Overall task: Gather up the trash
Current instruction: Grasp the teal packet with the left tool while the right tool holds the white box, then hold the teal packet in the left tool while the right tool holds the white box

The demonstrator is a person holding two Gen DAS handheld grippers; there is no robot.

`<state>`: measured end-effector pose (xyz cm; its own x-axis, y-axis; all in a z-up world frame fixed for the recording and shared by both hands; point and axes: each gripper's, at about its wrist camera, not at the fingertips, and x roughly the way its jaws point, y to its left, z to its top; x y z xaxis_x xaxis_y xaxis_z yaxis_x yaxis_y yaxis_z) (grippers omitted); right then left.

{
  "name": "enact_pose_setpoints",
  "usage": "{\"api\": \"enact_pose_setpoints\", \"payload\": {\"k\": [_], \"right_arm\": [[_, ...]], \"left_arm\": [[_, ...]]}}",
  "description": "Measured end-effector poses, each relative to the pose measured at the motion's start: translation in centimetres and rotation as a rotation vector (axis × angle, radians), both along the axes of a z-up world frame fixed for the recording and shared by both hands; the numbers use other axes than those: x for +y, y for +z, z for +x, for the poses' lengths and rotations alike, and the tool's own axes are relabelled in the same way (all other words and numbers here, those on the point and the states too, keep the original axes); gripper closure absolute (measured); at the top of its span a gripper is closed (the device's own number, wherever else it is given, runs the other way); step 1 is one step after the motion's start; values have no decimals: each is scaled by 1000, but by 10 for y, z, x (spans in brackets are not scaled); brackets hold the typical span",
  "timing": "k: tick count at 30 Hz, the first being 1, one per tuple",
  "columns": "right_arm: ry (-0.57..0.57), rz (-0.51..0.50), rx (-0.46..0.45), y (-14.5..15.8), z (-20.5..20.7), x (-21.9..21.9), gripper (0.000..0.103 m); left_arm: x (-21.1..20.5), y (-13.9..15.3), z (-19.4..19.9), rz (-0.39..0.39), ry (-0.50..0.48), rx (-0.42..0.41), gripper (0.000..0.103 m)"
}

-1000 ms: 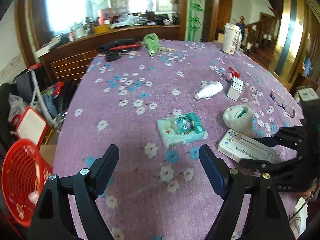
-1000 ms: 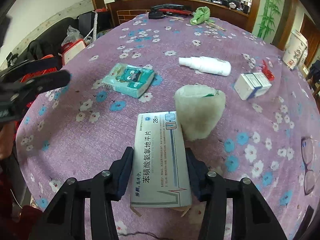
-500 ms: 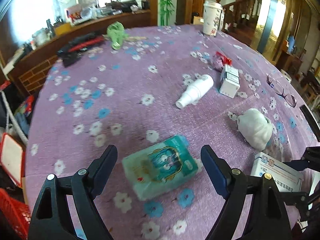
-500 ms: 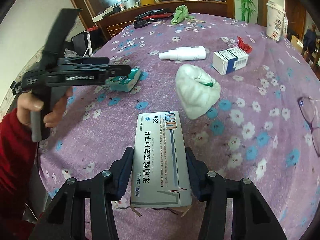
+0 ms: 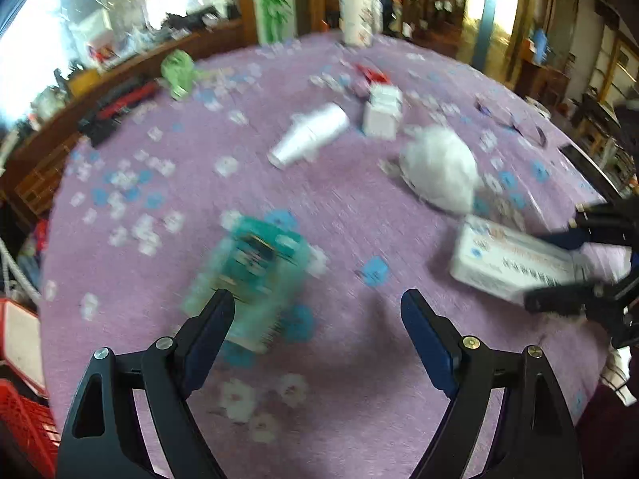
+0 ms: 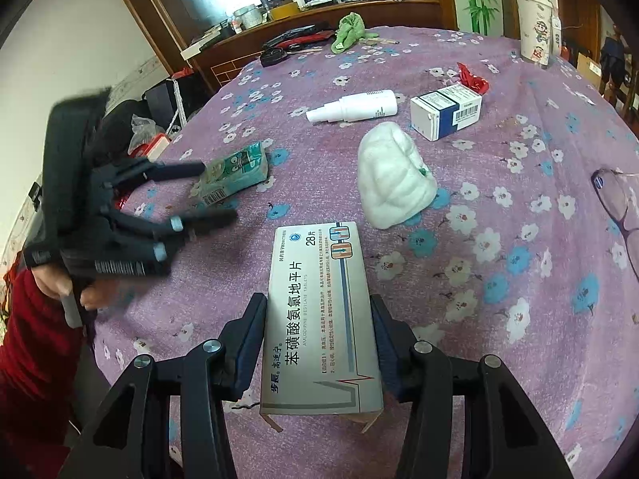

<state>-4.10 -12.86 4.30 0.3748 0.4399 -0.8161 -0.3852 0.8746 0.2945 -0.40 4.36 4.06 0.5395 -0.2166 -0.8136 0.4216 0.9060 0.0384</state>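
My right gripper [image 6: 319, 311] is shut on a flat white medicine box [image 6: 319, 311], held just above the purple flowered tablecloth; the box also shows in the left wrist view [image 5: 515, 263]. My left gripper [image 5: 315, 319] is open and empty, hovering low over a teal tissue pack [image 5: 251, 275], which lies partly behind its left finger. From the right wrist view the left gripper [image 6: 211, 191] sits beside the tissue pack [image 6: 231, 173]. A white crumpled wad [image 6: 391, 183], a white spray bottle [image 6: 355, 107] and a small white-and-blue carton [image 6: 447, 109] lie further back.
A red wrapper [image 6: 471, 78], a green cloth [image 6: 347, 32], a tall paper cup [image 6: 535, 24] and black tools [image 6: 295, 40] sit toward the far side. Glasses [image 6: 619, 203] lie at the right edge. A red basket [image 5: 24, 423] stands off the table at left.
My left gripper has swung right and dropped closer to the tissue pack, blurring its view. The right gripper keeps its hold on the medicine box, nearly still.
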Motion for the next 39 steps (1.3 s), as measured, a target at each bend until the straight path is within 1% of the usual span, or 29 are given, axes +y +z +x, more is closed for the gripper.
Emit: {"api": "enact_pose_setpoints", "payload": {"k": [1,3,5,8,10,12,15,17,19,21,22,23,24,25,26,28,32,35,37,39], "right_arm": [[-2,4,1,0,-1,-1,49],[-6,14,-1,1,-4,-2,49],[-13,24,-1,2,-4,-3,49],[-15,30,-1,3,-6,-4,49],[-15,28,3,2,-6,-5,49],[-17,29,5,2,-5,-6,49],[-22,33,4,1,-4,-7,49],[-30,31,-2,1,-2,-6,49],[-38,29,-9,2,-3,-4,49],[-47,22,-17,2,-4,-3,49],[-53,13,-24,2,-4,-3,49],[-56,9,-28,2,-4,-3,49],[-59,7,-32,2,-6,-2,49],[-64,7,-34,3,-7,-3,49],[-66,8,-34,3,-7,-3,49],[-71,8,-38,3,-9,-3,49],[-99,-20,-71,4,-14,-3,49],[-108,-35,-90,6,-19,0,49],[-108,-46,-105,7,-24,4,49],[-104,-53,-114,8,-27,10,49]], "left_arm": [[5,5,7,6,28,-16,19],[14,10,21,-27,67,-13,19],[24,7,41,-80,102,31,19],[30,-8,63,-100,140,105,19],[27,-17,60,-92,120,129,19],[21,-21,53,-78,94,128,19],[7,-24,39,-30,61,108,19],[0,-25,34,-10,73,96,19],[-1,-27,36,5,123,91,19],[0,-29,37,11,168,94,24],[1,-29,39,-7,193,95,25],[1,-28,38,-8,222,86,32],[1,-27,37,-11,238,79,46],[0,-25,35,-14,252,72,53],[0,-24,32,-15,269,70,56],[0,-24,26,-16,302,66,58],[1,-19,0,-24,339,29,66],[2,-11,-24,-15,381,-25,66],[3,-5,-43,3,407,-84,66],[3,-3,-56,12,422,-114,66]]}}
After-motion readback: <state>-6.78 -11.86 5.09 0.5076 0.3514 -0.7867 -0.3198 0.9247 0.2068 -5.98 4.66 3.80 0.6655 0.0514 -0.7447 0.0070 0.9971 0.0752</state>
